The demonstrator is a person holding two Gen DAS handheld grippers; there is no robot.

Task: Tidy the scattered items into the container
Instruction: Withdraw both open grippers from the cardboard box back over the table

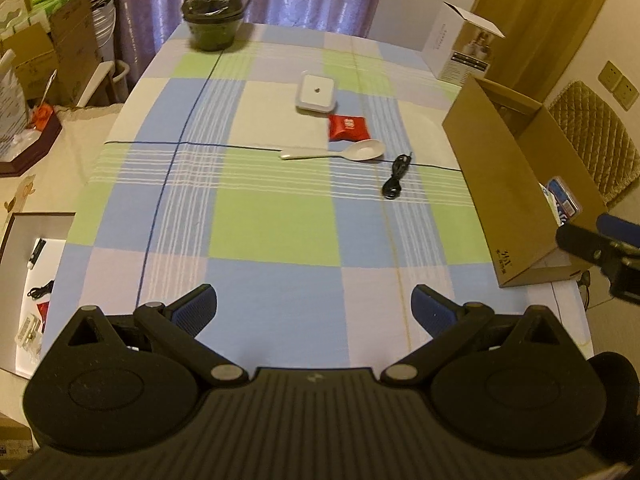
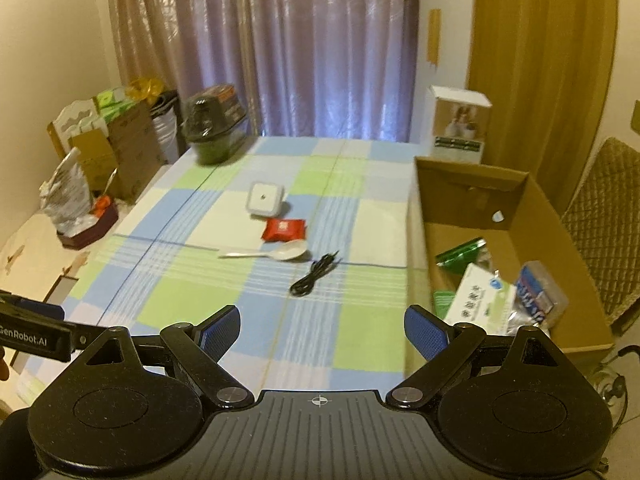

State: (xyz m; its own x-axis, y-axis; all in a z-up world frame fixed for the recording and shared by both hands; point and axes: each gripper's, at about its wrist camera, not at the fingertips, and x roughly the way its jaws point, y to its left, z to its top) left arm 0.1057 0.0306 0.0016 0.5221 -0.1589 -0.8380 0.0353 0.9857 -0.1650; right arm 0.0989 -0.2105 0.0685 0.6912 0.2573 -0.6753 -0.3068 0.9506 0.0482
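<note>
While both grippers, left (image 1: 314,308) and right (image 2: 322,332), hover spread wide and empty over the near cloth (image 1: 272,236), four items lie mid-table: dish (image 2: 264,199), red packet (image 2: 284,229), spoon (image 2: 276,253), cable (image 2: 314,278). Box (image 2: 532,216) at right holds several packets.

- We recorded a tablecloth (image 2: 192,304) checked in blue, green and white.
- We noted a red packet (image 2: 284,229), white spoon (image 2: 280,253), black cable (image 2: 314,276), brown box (image 2: 472,184).
</note>
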